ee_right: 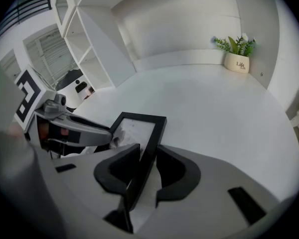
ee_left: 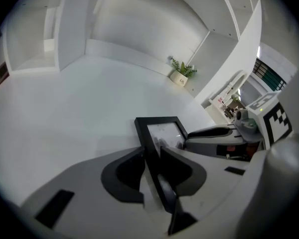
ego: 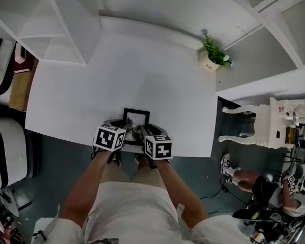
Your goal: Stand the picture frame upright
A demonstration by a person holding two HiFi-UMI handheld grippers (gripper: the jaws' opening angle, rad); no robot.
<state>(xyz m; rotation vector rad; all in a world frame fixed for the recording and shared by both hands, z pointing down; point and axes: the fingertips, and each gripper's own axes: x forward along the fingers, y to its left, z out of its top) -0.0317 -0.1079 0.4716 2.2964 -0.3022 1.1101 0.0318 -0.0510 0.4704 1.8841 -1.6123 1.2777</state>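
The picture frame [ego: 136, 117] sits at the 6 o'clock edge of the white worktop [ego: 142, 70], directly in front of the person, with its glazed face turned upward. It is not yet upright. The left gripper [ego: 125, 129] has the frame's 9 o'clock side rail between its fingers; in the left gripper view the dark pads sit tight against both faces of that rail, pinching it. The right gripper [ego: 145, 131] holds the 3 o'clock rail the same way, and the right gripper view shows its fingers closed on the black moulding. Both grippers point steeply downward from the near side. No view settles whether the near edge has left the surface; the far edge appears to rest on the worktop. Judgement: the grasp is made and the lift is outstanding. What remains is to tip the frame up about its far edge, set it standing and let go. A small potted plant [ego: 212, 56] stands at 2 o'clock, well apart from the work.
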